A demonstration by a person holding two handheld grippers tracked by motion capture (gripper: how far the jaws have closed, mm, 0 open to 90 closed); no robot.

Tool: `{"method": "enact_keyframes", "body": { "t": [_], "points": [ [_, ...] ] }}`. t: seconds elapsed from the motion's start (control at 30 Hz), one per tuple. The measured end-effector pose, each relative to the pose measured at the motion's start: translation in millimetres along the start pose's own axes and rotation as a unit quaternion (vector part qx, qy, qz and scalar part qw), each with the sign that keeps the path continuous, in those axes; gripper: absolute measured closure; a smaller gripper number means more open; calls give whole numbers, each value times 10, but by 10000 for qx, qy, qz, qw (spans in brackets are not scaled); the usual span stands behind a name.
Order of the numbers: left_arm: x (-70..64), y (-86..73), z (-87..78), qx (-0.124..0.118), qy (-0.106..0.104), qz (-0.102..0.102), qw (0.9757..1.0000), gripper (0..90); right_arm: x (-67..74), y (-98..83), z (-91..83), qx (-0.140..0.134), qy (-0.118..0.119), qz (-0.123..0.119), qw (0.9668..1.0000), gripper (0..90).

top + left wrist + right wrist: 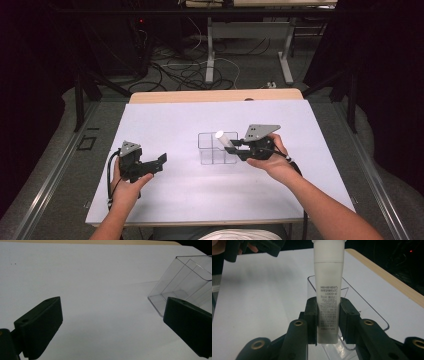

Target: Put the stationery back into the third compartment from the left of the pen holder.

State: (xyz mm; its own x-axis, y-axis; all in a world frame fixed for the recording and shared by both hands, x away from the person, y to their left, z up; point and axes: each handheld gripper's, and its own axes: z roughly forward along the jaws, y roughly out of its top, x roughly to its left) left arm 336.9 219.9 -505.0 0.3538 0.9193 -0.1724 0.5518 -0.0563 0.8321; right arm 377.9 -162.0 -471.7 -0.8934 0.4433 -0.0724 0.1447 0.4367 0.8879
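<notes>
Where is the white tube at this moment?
The white tube is clamped between the jaws of the right gripper, held over the clear plastic box near the middle of the table in the high view.

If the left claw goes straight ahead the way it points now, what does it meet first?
Probably the clear box: it lies ahead of the open left claw, toward the claw's right jaw. Depth is unclear.

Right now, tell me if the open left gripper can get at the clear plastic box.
Probably yes. The left gripper is open, nothing lies on the white table between it and the clear plastic box; the right gripper holds a white tube at the far side.
</notes>
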Motion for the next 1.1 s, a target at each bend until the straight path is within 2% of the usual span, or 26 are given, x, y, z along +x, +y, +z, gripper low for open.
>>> {"method": "enact_keyframes", "body": {
  "t": [0.07,0.2,0.27,0.37,0.43,0.47,0.57,0.67,0.77,0.8,0.83,0.9,0.93,1.0,1.1],
  "points": [
    [-22,18,0,-32,33,71,10000,34,-4,-47,-6,-183,-117,118,9997,709],
    [-78,97,-20,12,-156,-125,9998,71,5,-90,-3,-389,-181,198,9989,709],
    [-132,153,-46,-4,-286,-186,9994,170,29,-123,-16,-526,-269,294,9978,709],
    [-213,217,-55,-66,-356,-58,9993,175,31,-143,-19,-626,-306,359,9969,709],
    [-279,263,-62,-100,-528,-46,9985,209,28,-160,-29,-700,-362,429,9960,709],
    [-320,286,-68,-136,-591,9,9982,268,24,-175,-41,-773,-419,528,9947,709],
    [-454,359,-74,-210,-863,190,9959,304,14,-187,-53,-881,-439,591,9934,709],
    [-597,441,-51,-302,-976,498,9935,305,15,-203,-58,-922,-455,638,9927,709],
    [-743,520,-27,-306,-1009,609,9926,314,17,-224,-60,-962,-437,742,9916,709],
    [-816,557,3,-343,-1192,622,9903,360,25,-231,-62,-999,-463,799,9907,708],
    [-816,557,3,-343,-1192,622,9903,377,28,-233,-65,-1019,-464,814,9904,709],
    [-890,574,49,-443,-1407,547,9875,379,36,-235,-65,-1053,-480,837,9897,709],
    [-918,581,65,-456,-1505,520,9862,409,52,-237,-70,-1051,-476,879,9894,709],
    [-977,596,114,-430,-1771,430,9823,412,52,-238,-76,-1004,-473,846,9902,708],
    [-1087,620,174,-413,-1915,491,9794,415,64,-247,-62,-1101,-496,899,9886,709]
  ]
}}
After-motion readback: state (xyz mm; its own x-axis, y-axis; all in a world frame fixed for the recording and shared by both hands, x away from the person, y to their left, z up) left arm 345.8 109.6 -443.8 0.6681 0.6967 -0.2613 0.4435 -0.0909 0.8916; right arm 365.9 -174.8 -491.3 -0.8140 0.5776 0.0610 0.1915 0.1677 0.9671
